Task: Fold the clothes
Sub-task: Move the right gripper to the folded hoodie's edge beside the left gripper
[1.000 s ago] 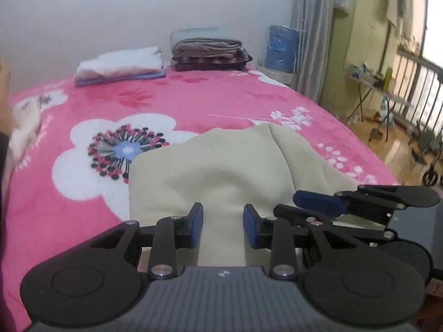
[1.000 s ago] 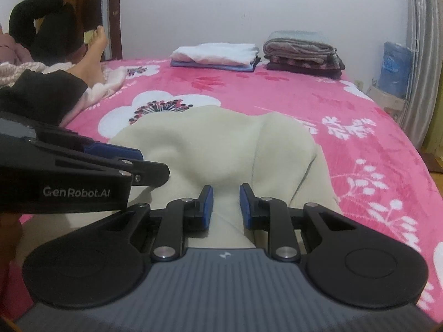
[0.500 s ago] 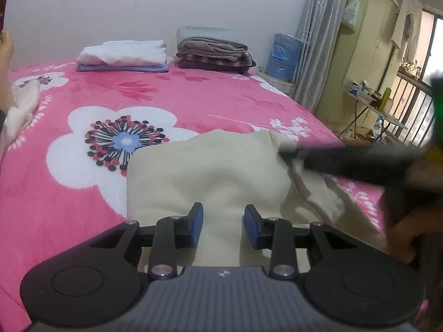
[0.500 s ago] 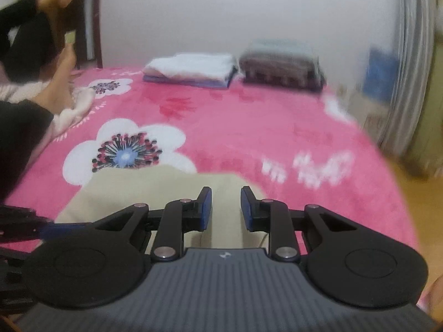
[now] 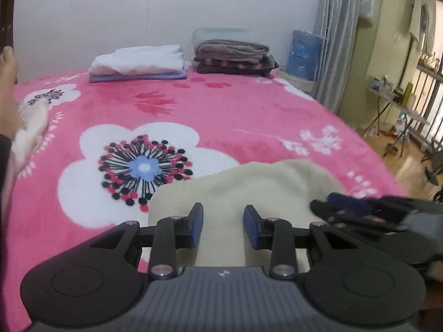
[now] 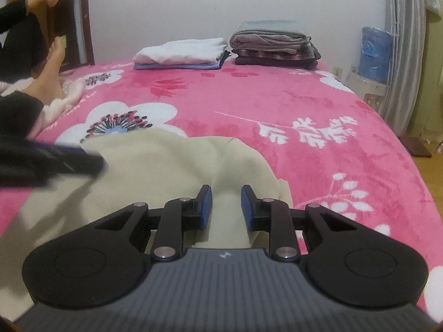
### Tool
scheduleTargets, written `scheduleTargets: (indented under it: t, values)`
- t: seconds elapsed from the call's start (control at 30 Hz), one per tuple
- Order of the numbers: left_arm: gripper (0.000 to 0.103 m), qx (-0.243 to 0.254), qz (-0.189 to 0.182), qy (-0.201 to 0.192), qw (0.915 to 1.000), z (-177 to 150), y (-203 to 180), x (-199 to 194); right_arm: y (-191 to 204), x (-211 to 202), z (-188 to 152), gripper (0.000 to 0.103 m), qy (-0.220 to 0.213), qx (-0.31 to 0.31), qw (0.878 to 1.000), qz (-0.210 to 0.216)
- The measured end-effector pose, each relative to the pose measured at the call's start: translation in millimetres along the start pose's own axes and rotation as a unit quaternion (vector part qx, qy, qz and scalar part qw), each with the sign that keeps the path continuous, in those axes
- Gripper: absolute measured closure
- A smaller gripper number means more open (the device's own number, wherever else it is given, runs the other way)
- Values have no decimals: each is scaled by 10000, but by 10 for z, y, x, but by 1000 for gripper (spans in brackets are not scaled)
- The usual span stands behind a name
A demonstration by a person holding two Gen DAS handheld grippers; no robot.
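A beige garment [image 5: 249,185] lies bunched on the pink flowered blanket [image 5: 221,116] at the near edge of the bed. My left gripper [image 5: 223,225] hovers over its left part, open, the cloth showing through the gap between the blue pads. My right gripper [image 6: 226,207] is open too, above a raised fold of the garment [image 6: 155,160], and its pads do not press the cloth. Each gripper shows as a dark blur in the other's view: the right gripper [image 5: 346,207] and the left gripper [image 6: 69,160].
Two folded stacks sit at the far end of the bed: a white pile [image 5: 138,61] and a brown pile [image 5: 234,55]. A person's bare feet [image 6: 52,74] rest at the left side. The bed's right edge drops to a wooden floor [image 6: 432,166]. A blue water bottle [image 5: 303,55] stands by the curtain.
Both grippers have shifted sideways over the garment. The right gripper, stretched across the cloth half a second ago, now sits low at the right of the left view. Jaw gaps look unchanged.
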State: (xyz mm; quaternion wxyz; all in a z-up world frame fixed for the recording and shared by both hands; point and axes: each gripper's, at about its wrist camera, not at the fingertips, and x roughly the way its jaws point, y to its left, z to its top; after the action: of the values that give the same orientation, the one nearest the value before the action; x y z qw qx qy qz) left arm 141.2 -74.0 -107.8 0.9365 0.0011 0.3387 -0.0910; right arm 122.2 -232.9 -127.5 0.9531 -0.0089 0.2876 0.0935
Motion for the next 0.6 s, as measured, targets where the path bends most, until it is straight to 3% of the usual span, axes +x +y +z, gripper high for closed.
scheduleTargets:
  t: [0.13,0.2,0.33,0.4,0.47,0.6]
  values:
    - [69,140,65,-29,9999,-24,-32,-18,-129,4,31,80,37,256,9993,272]
    - [69,148,65,-37,9999,-36,-21,-16,-407,-49,85,80,98,853,9951,483]
    - [69,177,94,-88,9998,-57,-25,-17,-1058,-418,143,77,11,1729,9824,-709]
    - [69,200,116,-90,9997,-55,-32,-17,-1266,-624,140,77,-39,2135,9744,-711]
    - [69,212,114,-91,9997,-54,-37,-16,-1241,-788,146,77,16,2006,9783,-518]
    - [69,281,175,-116,9994,-61,-67,-20,-762,-1029,55,77,236,989,9947,171]
